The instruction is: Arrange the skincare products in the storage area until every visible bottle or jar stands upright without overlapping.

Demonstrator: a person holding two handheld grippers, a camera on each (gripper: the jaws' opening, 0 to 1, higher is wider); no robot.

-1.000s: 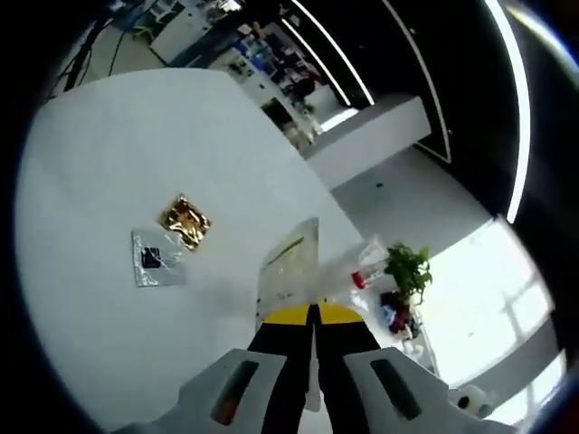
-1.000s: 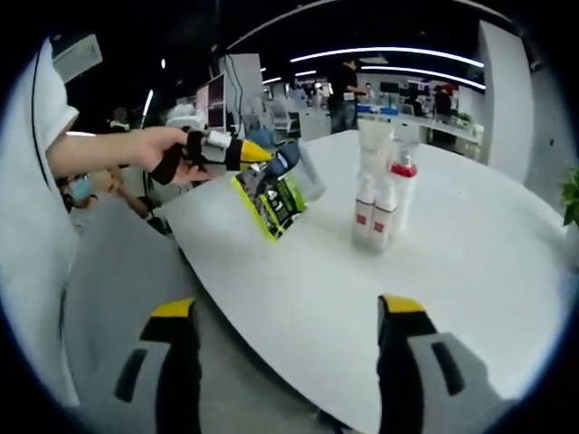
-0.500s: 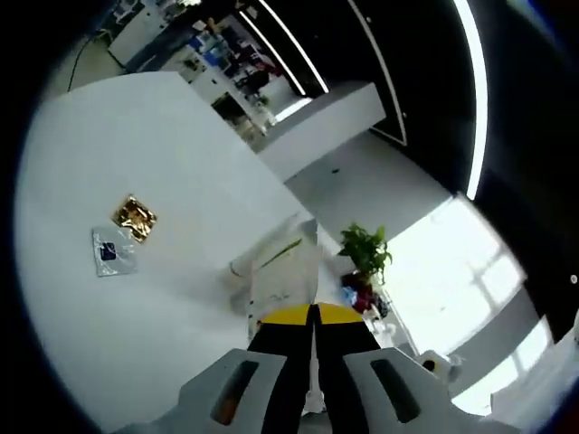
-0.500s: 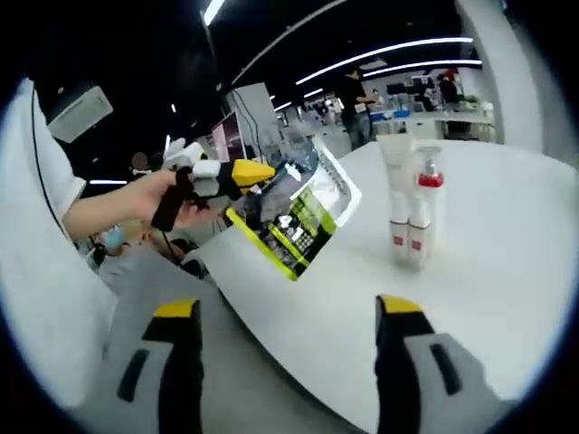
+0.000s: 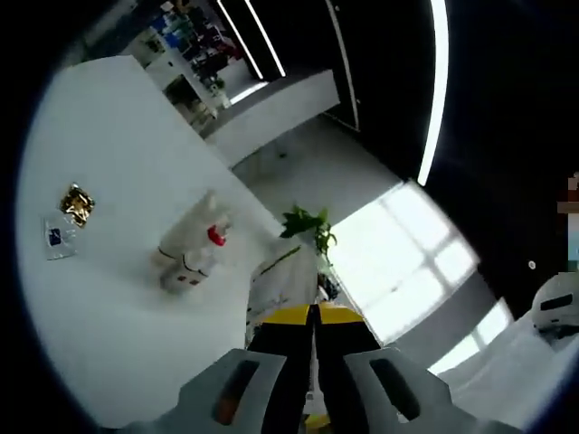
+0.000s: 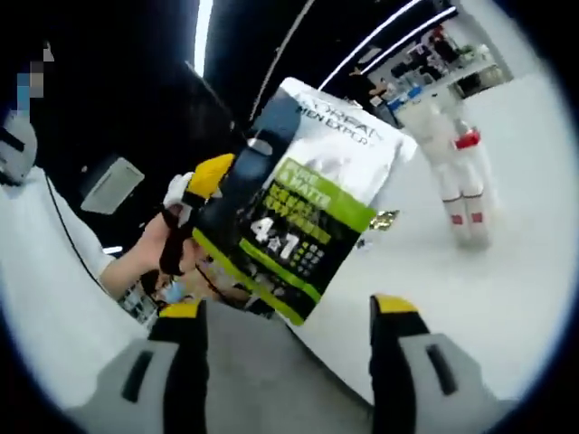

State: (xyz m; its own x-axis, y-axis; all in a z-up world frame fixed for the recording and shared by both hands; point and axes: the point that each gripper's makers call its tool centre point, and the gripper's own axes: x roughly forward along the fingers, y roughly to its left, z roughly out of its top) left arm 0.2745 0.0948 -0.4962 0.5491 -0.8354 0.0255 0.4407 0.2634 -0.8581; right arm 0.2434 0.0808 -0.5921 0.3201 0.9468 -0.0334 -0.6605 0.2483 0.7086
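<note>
My left gripper (image 5: pixel 314 312) is shut on the top edge of a white, green and dark pouch (image 5: pixel 286 282), seen edge-on in the left gripper view. The right gripper view shows that pouch (image 6: pixel 303 212) face-on and held in the air, with the left gripper (image 6: pixel 220 172) clamped on its upper left corner. Two or three white bottles (image 5: pixel 188 255), one with a red cap, stand close together on the white table (image 5: pixel 109 154). The same bottles (image 6: pixel 460 172) stand behind the pouch. My right gripper (image 6: pixel 286 307) is open and holds nothing, just below the pouch.
A gold packet (image 5: pixel 77 202) and a silver sachet (image 5: pixel 56 237) lie flat on the table, apart from the bottles. A potted plant (image 5: pixel 308 228) stands beyond the table's edge. A person's hand (image 6: pixel 167 246) holds the left gripper. The table edge (image 6: pixel 362 348) runs near my right jaws.
The left gripper has lifted the pouch higher and brought it close in front of the right gripper's camera. The left view has swung so that the bottles are now in it.
</note>
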